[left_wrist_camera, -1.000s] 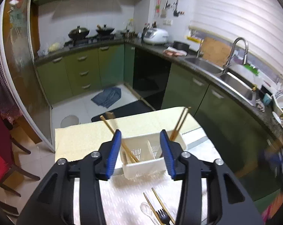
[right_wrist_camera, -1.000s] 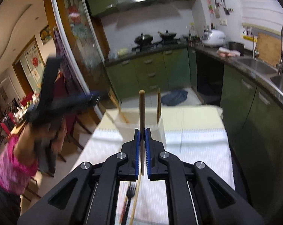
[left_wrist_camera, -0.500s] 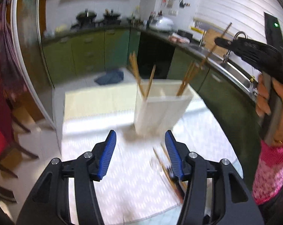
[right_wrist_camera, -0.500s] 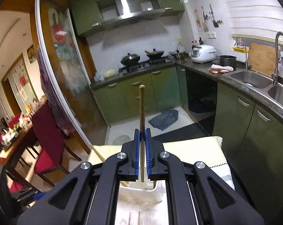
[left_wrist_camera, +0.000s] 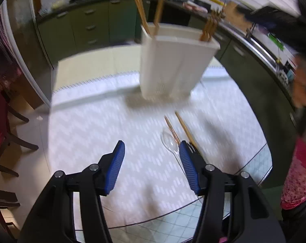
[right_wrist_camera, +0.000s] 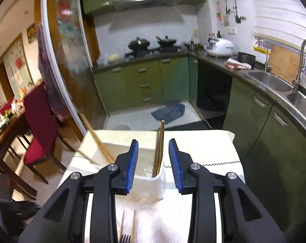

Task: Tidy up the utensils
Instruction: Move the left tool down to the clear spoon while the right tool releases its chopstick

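Note:
A white utensil caddy (left_wrist_camera: 173, 64) stands on the white patterned tablecloth (left_wrist_camera: 112, 133), with wooden chopsticks (left_wrist_camera: 140, 14) upright in its compartments. My left gripper (left_wrist_camera: 151, 149) is open and empty, low over the cloth. A clear plastic spoon (left_wrist_camera: 170, 143) and loose chopsticks (left_wrist_camera: 185, 128) lie by its right finger. My right gripper (right_wrist_camera: 154, 147) is open and empty above the caddy (right_wrist_camera: 148, 168). A chopstick (right_wrist_camera: 161, 147) stands in the right compartment between its fingers. A dark fork (right_wrist_camera: 125, 238) and chopsticks (right_wrist_camera: 133, 224) lie on the cloth below it.
A yellow cloth (left_wrist_camera: 96, 64) covers the far part of the table. Red chairs (right_wrist_camera: 41, 119) stand at the left. Green kitchen cabinets (right_wrist_camera: 144, 83) and a sink counter (right_wrist_camera: 274, 81) lie beyond. The person's arm in pink (left_wrist_camera: 298, 170) is at the right.
My right gripper has opened and released the chopstick, which now stands in the caddy's right compartment. My left gripper has dropped lower and nearer the cloth, toward the spoon and chopsticks.

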